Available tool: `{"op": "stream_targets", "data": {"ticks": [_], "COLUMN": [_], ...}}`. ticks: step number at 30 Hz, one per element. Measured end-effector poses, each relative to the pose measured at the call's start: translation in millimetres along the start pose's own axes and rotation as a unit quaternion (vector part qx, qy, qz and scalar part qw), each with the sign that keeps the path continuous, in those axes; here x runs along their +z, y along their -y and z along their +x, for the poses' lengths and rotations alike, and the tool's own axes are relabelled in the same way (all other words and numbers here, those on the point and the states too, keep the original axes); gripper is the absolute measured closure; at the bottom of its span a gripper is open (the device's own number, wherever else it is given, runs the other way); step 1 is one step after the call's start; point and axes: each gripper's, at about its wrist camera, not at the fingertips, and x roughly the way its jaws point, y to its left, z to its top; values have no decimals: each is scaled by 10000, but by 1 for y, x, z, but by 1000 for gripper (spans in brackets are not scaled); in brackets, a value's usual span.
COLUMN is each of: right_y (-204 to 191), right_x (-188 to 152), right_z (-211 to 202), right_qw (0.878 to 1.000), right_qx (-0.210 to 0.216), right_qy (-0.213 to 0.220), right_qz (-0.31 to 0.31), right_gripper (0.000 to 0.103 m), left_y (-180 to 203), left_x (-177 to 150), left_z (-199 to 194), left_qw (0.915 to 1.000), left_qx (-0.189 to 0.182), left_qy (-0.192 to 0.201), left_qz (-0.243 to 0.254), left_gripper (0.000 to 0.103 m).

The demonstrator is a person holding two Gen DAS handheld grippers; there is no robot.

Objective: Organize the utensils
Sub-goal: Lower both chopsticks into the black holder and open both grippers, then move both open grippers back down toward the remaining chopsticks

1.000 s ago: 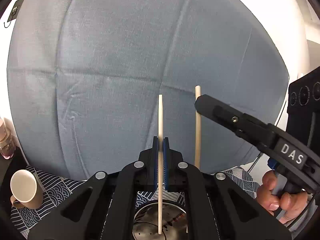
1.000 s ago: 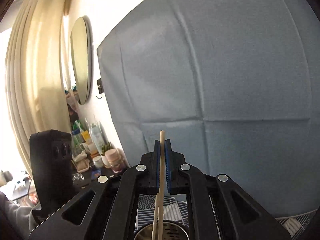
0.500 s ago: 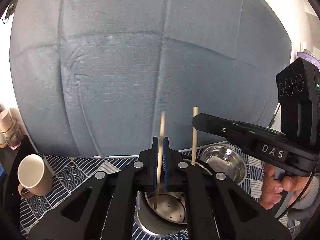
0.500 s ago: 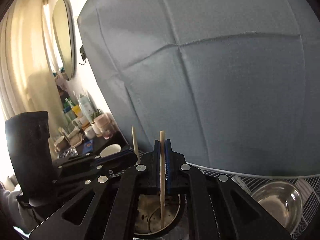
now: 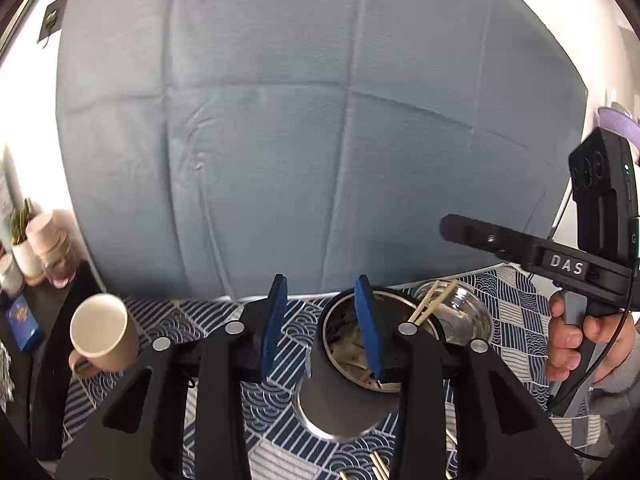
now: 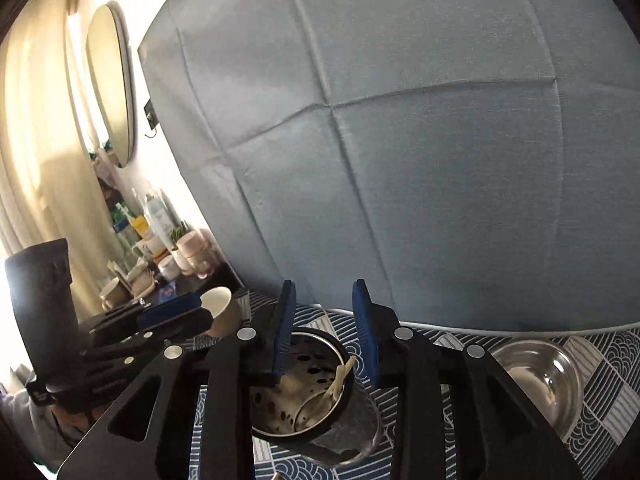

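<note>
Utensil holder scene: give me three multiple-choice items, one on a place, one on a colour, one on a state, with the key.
1. Where does the mug stand relative to the holder in the left wrist view?
A. to its left
B. inside it
C. to its right

2. What colour are the pads of the left claw?
A. red
B. blue
C. white

3. What is between the pads of the right claw?
A. a chopstick
B. a spoon
C. nothing

Key: 1 A, the mug sits on the patterned cloth left of the holder, with the bowl on the other side. 2 B, both pads are blue. 3 C, the jaws are opening with no thing between them, and the chopsticks lean inside the holder.
</note>
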Motion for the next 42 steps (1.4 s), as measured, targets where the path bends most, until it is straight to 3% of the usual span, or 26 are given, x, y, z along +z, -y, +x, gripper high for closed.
{"op": "stream_targets", "data": {"ticks": [2, 5, 7, 13, 18, 26, 35, 42], "right_y": [-3, -5, -7, -5, 0, 14, 31, 35], "right_x": [-3, -9, -15, -37, -59, -97, -154, -184], "right_z": [-10, -21, -28, -40, -42, -43, -39, -32], "right_qw": [10000, 9999, 9999, 9992, 9962, 9876, 9688, 9537], "right_qx": [-63, -101, -111, -277, -539, -921, -1319, -1457], "right_qy": [9, -9, -55, -302, -673, -1251, -2072, -2616], "right_qz": [-10, -22, -37, 38, 76, 216, 345, 271], "right_gripper": [62, 53, 52, 34, 21, 18, 18, 18], "left_y": [-5, -17, -24, -39, -39, -44, -28, -18], "left_x": [-4, -14, -21, -47, -77, -117, -154, -169], "left_z": [-7, -16, -20, -22, -21, -13, 5, 14], "left_qw": [9999, 9993, 9984, 9942, 9873, 9743, 9567, 9472], "left_qx": [65, 187, 287, 447, 572, 671, 620, 612], "left_qy": [-65, -205, -363, -886, -1435, -2109, -2838, -3148], "left_qz": [-121, -251, -328, -406, -356, -427, -168, 26], "left_gripper": [53, 45, 38, 27, 25, 16, 16, 16]}}
